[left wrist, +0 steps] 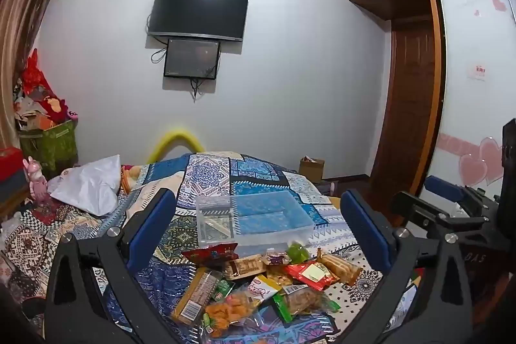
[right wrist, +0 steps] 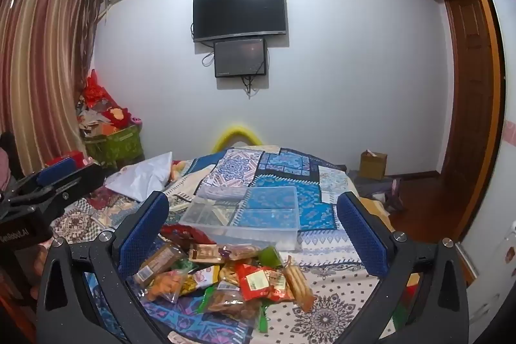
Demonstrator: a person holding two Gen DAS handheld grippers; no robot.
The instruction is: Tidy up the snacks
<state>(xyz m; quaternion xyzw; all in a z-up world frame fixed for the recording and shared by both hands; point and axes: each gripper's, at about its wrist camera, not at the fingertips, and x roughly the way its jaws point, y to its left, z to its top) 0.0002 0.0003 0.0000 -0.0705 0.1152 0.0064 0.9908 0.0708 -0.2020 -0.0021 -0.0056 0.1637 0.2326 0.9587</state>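
Both grippers hang above the bed, side by side. The left gripper (left wrist: 258, 224) has its blue-padded fingers (left wrist: 151, 228) spread wide with nothing between them; the right gripper (right wrist: 253, 226) shows the same, blue textured fingers (right wrist: 142, 231) wide apart and empty.

Below them, a heap of small wrapped snack packets (left wrist: 258, 282) lies on the blue patchwork bedspread (left wrist: 254, 176), near the closer edge of the bed. In the heap: a red packet with a pale label (right wrist: 258, 279), a clear bag of orange puffed pieces (left wrist: 225, 311), a long brown bar with a barcode (left wrist: 193, 295), a packet of pale biscuit sticks (right wrist: 298, 279), and a bright green wrapper (left wrist: 298, 252) at the far side.

Just beyond the heap sits a clear rectangular plastic box with dividers (right wrist: 245, 215), its near wall touching or almost touching the farthest packets. Something pale lies in its left compartment, too blurred to identify.

A crumpled white plastic bag (left wrist: 93, 186) rests further left on the bed. On the wall behind hangs a black flat television (right wrist: 240, 12) with a smaller dark screen (right wrist: 240, 58) beneath it.
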